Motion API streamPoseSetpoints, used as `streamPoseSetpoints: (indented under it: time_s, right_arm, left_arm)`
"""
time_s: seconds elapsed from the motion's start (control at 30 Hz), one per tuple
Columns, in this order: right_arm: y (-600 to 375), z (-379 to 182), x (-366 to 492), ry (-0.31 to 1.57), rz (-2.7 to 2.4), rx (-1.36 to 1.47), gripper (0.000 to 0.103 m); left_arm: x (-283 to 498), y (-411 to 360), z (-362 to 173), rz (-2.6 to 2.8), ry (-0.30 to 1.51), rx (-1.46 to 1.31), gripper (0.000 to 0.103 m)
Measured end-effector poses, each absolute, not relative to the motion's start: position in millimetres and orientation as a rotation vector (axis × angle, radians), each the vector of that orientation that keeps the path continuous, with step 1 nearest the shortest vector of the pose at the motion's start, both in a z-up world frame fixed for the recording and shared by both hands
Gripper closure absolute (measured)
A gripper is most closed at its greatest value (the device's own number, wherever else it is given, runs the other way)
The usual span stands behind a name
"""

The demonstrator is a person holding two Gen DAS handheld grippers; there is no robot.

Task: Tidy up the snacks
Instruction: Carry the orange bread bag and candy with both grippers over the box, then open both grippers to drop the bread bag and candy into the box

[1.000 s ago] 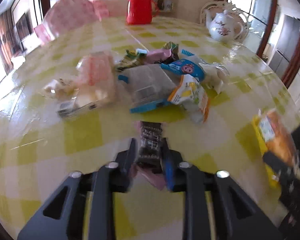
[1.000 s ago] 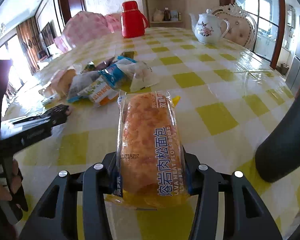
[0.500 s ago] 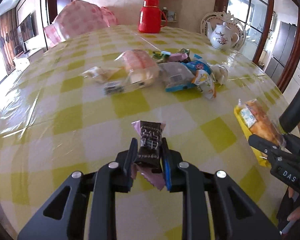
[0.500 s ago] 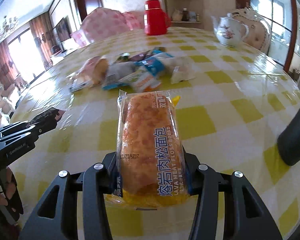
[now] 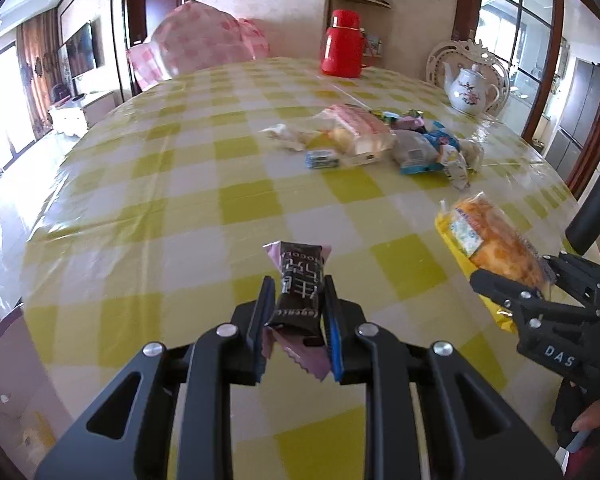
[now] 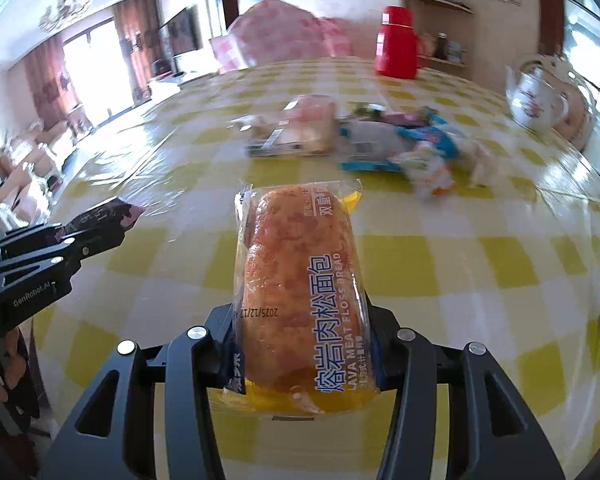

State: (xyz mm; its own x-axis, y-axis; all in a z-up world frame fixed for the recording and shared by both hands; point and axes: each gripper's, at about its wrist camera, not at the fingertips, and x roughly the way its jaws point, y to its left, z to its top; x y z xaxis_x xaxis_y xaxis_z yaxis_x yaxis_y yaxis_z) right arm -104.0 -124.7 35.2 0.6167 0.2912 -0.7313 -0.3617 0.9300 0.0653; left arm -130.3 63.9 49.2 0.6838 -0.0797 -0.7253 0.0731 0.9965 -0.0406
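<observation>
My left gripper (image 5: 297, 298) is shut on a small dark chocolate bar (image 5: 300, 286) with pink wrapper ends, held above the near part of the table. My right gripper (image 6: 302, 320) is shut on a wrapped meat floss bread (image 6: 300, 280) in a clear and yellow packet. In the left wrist view that bread (image 5: 496, 246) and the right gripper (image 5: 512, 292) show at the right. The left gripper (image 6: 104, 224) with its bar appears at the left of the right wrist view. A pile of snack packets (image 5: 384, 144) lies farther out on the table.
The round table (image 5: 180, 208) has a yellow and white checked cover. A red thermos (image 5: 342, 44) stands at the far edge and a white floral teapot (image 5: 470, 88) at the far right. A chair under pink checked cloth (image 5: 196, 52) stands behind the table. A hand (image 5: 592, 424) holds the right gripper's handle.
Both grippers have drawn back from the snack pile toward the near side of the table, each keeping its snack. The pile now looks smaller and farther away.
</observation>
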Motion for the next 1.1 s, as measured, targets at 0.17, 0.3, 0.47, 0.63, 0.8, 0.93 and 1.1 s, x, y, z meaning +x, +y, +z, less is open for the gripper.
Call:
streamPoseSetpoints:
  time_s: [0.17,0.3,0.47,0.63,0.8,0.93,1.1]
  right_arm:
    - [-86,34,-115,0.828,0.446,-0.144,0.055]
    - [-55,34,-124,0.825,0.497,-0.184,0.055]
    - [-19,32,-134,0.824,0.558,-0.23,0.055]
    - [13,33,-148,0.818,0.621,-0.277,0.055]
    - [44,38,-165,0.805,0.692,-0.315,0.055]
    - [77,43,-185,0.788,0.764,-0.355,0.055]
    - [116,51,-216,0.758,0.867,-0.413,0.055]
  left_arm:
    - [-147,95,48,-0.048,0.82,-0.012,0.079]
    - [-161,117,49,-0.017,0.822,-0.006,0.079]
    - [-176,143,48,0.017,0.825,-0.01,0.079]
    - [-190,169,43,0.056,0.84,-0.016,0.079]
    - [-206,197,41,0.104,0.847,-0.034,0.079]
    - [-220,223,42,0.153,0.851,-0.051,0.079]
    - [-242,267,38,0.231,0.884,-0.069,0.079]
